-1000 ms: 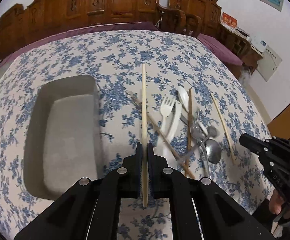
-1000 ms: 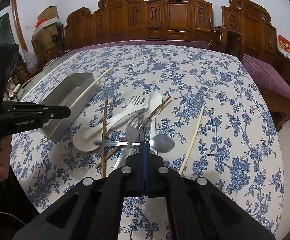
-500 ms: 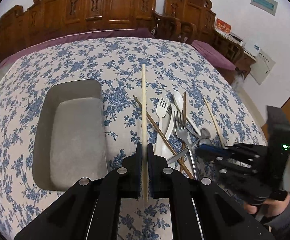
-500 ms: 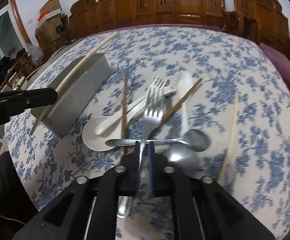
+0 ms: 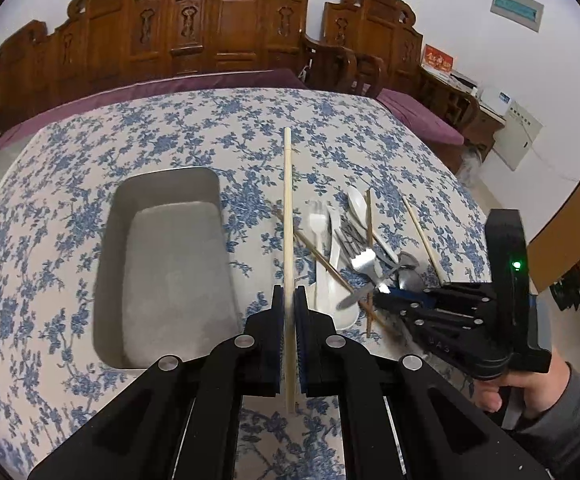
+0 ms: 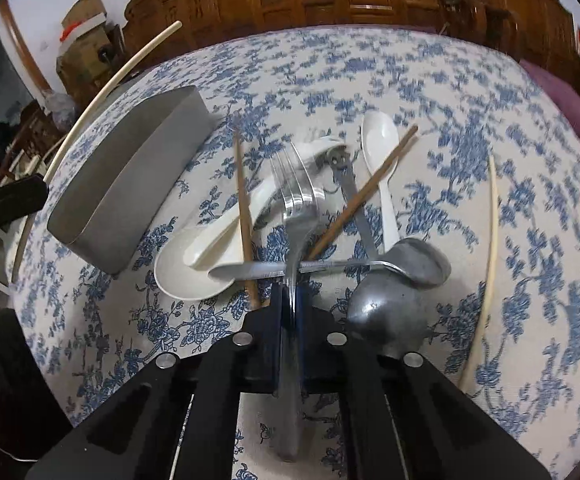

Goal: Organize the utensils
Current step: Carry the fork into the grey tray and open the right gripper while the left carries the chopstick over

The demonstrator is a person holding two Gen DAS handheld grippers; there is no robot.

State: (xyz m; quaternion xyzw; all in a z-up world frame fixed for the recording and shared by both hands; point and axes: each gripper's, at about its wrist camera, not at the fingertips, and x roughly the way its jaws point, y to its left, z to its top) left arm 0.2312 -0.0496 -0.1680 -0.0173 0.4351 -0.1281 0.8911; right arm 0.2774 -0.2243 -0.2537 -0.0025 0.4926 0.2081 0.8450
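Steel fork and pale chopstick, each held in one gripper, both still to go into the tray.

We hold a pale chopstick [image 5: 288, 216] clamped in the left gripper [image 5: 288, 312], pointing far over the table just right of the grey metal tray [image 5: 162, 256], and the right gripper [image 6: 290, 312] is closed on the handle of a metal fork [image 6: 295, 216], whose tines lie over the pile. We should raise the fork straight up first, because a metal spoon [image 6: 417, 260] lies across under it and a brown chopstick [image 6: 363, 196] leans near, so a sideways pull may drag them. Then we carry both pieces left and lay them lengthwise in the tray. The fork is shiny, thin and a little blurred. White plastic spoons [image 6: 194, 268] and another pale chopstick [image 6: 489, 240] rest on the blue flowered cloth [image 6: 469, 80].
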